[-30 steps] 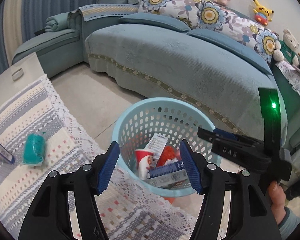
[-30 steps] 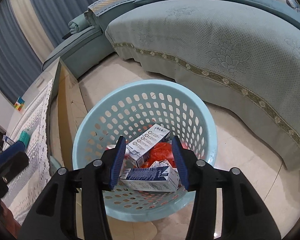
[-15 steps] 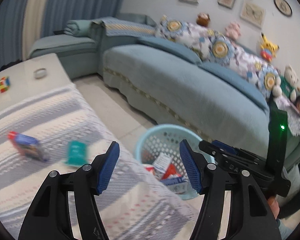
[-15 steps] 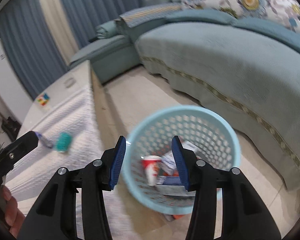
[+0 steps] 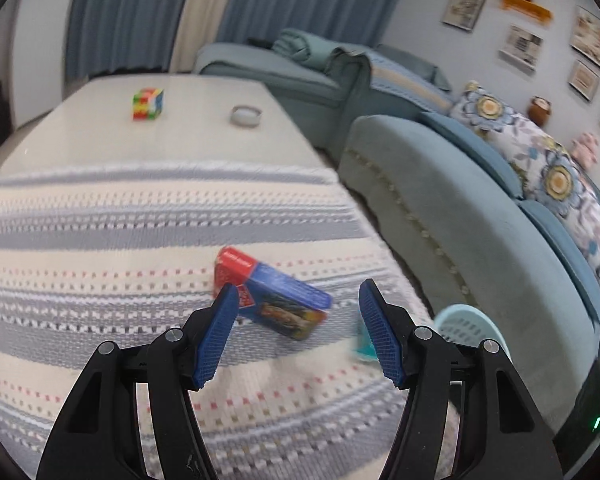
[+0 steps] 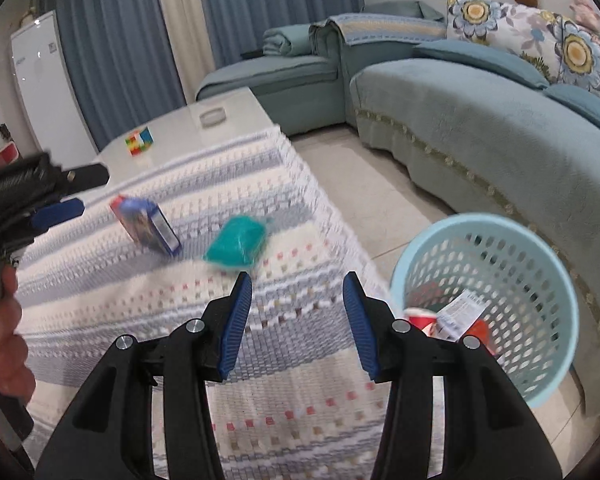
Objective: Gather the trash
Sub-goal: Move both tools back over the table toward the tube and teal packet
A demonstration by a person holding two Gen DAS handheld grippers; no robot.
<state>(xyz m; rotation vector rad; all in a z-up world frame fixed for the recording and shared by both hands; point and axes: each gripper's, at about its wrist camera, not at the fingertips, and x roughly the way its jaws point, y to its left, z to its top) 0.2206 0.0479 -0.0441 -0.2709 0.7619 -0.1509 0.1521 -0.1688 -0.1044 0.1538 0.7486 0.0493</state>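
Note:
A red and blue carton (image 5: 274, 296) lies on the striped tablecloth (image 5: 100, 248), just ahead of my open, empty left gripper (image 5: 296, 330). The carton also shows in the right wrist view (image 6: 146, 230). A teal packet (image 6: 238, 242) lies to its right, ahead of my open, empty right gripper (image 6: 298, 320); in the left wrist view only its edge (image 5: 362, 346) shows behind the right finger. The light blue basket (image 6: 540, 276) with several pieces of trash stands on the floor right of the table. The left gripper (image 6: 60, 200) appears at the left edge of the right wrist view.
A colourful puzzle cube (image 5: 148, 103) and a small round dish (image 5: 246, 116) sit on the bare far end of the table. A teal sofa (image 6: 480, 120) with floral cushions curves along the right. Tiled floor (image 6: 360, 184) lies between table and sofa.
Both grippers have swung from above the basket back over the table. The carton and teal packet now lie straight ahead; the basket has slid to the right. Both grippers stay open.

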